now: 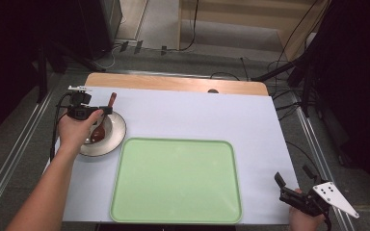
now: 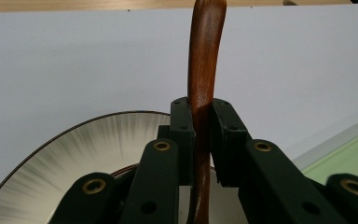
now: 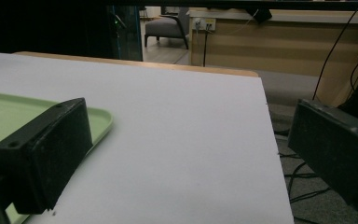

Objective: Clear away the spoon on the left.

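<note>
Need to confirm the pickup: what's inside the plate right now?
A wooden spoon lies bowl-down in the plate, its handle clamped by the left gripper. The hand covers the plate's left part.

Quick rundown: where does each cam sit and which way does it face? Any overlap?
High view: above the person's side, looking forward and down; forearms, left gripper, right gripper.
Left gripper view: along its jaws, shut on the wooden spoon over the plate.
Right gripper view: low at table's edge, facing across; jaws open.
Shared: green tray, all three.
</note>
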